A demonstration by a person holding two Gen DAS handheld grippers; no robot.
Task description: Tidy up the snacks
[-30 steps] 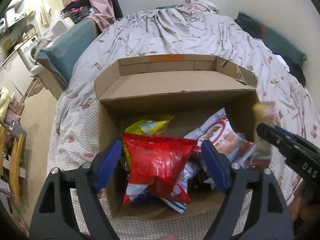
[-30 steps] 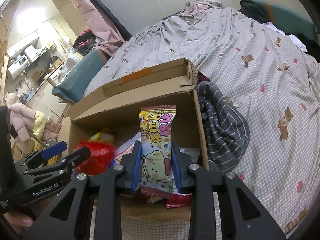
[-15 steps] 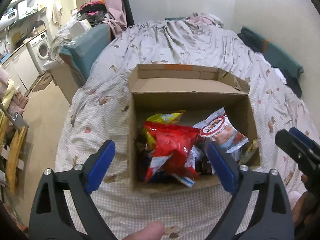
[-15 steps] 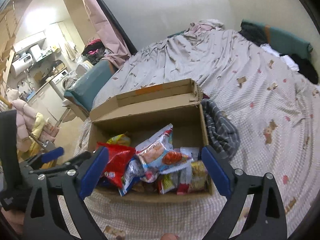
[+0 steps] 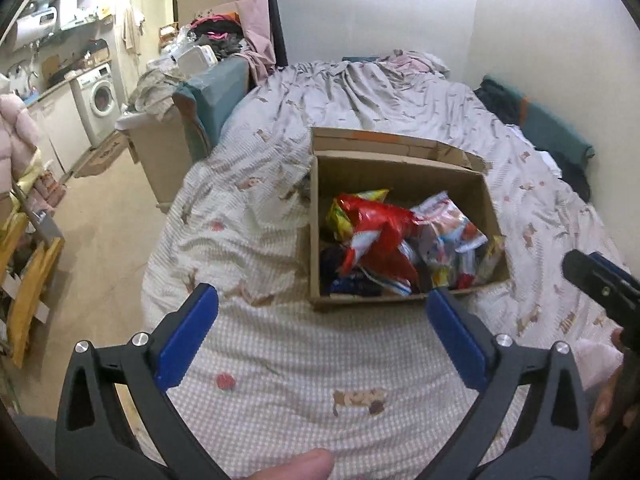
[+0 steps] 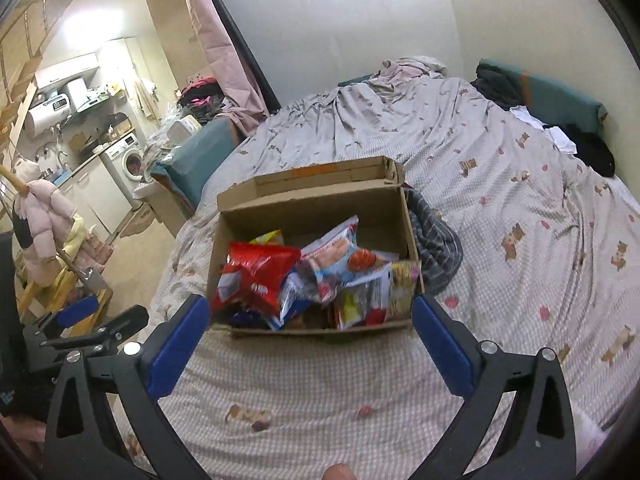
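Left wrist view: left gripper (image 5: 320,334) spread wide, holding nothing, above bedspread (image 5: 280,380); cardboard box (image 5: 400,168) of snacks just ahead, right of centre. Right gripper (image 6: 310,338) likewise splayed, empty, box (image 6: 312,208) straight ahead. Red bag (image 6: 256,272) rides highest in heap. Judgement: no loose snacks visible outside box; scan bed before calling job done.

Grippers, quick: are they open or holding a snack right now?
Left gripper: open, holding nothing.
Right gripper: open, holding nothing.
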